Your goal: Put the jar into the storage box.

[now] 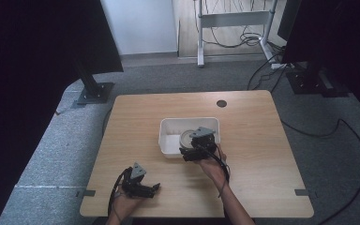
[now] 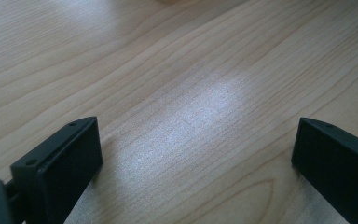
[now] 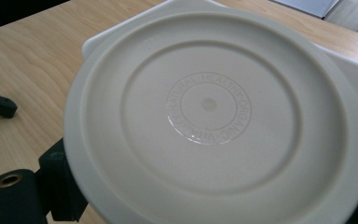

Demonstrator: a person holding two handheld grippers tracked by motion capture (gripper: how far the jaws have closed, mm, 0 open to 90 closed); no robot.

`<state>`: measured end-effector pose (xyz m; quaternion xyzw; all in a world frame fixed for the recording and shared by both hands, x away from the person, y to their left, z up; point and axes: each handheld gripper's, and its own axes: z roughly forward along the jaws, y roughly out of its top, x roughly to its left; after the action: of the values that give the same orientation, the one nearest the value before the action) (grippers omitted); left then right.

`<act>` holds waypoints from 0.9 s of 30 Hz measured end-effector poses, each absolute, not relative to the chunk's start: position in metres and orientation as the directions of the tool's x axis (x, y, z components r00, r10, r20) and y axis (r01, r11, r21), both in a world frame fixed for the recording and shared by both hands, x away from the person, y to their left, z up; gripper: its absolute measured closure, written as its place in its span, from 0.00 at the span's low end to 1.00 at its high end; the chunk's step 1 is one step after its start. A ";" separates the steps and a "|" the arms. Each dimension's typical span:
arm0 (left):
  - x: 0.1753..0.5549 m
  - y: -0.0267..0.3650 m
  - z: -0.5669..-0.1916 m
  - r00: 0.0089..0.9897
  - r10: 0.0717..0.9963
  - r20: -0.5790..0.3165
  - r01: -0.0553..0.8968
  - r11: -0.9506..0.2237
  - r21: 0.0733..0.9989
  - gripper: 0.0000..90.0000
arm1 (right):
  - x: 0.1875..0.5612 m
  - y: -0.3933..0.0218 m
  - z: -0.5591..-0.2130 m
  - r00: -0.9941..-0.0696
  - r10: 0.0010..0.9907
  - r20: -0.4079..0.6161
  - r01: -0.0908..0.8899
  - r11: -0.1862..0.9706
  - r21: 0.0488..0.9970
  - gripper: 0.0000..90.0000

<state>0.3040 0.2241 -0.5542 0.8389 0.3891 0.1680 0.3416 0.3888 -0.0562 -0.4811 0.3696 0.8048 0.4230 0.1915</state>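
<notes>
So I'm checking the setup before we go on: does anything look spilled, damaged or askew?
Nothing stands out. The round white plate looks whole and clean in the right gripper, over the white bin. The left gripper rests open on bare table.

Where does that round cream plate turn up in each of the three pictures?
High view: the round plate sits mid-table in the white tub, just ahead of the right gripper.
Left gripper view: not in it; just bare wooden table between its open jaws.
Right gripper view: the plate is close up, underside facing the camera, with the tub's rim behind it.
Shared landmark: the light wooden tabletop.
</notes>
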 end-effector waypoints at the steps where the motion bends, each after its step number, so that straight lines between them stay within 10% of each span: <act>1: 0.304 0.224 -0.554 0.641 0.768 0.016 0.538 -0.464 0.704 0.01 | 0.390 -0.056 -0.481 -0.651 0.759 0.006 0.434 0.366 0.824 0.11; 27: 0.304 0.224 -0.554 0.641 0.767 0.015 0.538 -0.463 0.704 0.01 | 0.419 -0.029 -0.505 -0.607 0.794 -0.025 0.464 0.380 0.800 0.11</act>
<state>0.3038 0.2240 -0.5543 0.8387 0.3890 0.1678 0.3421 0.4192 -0.0290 -0.5053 0.3910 0.8042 0.3961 0.2083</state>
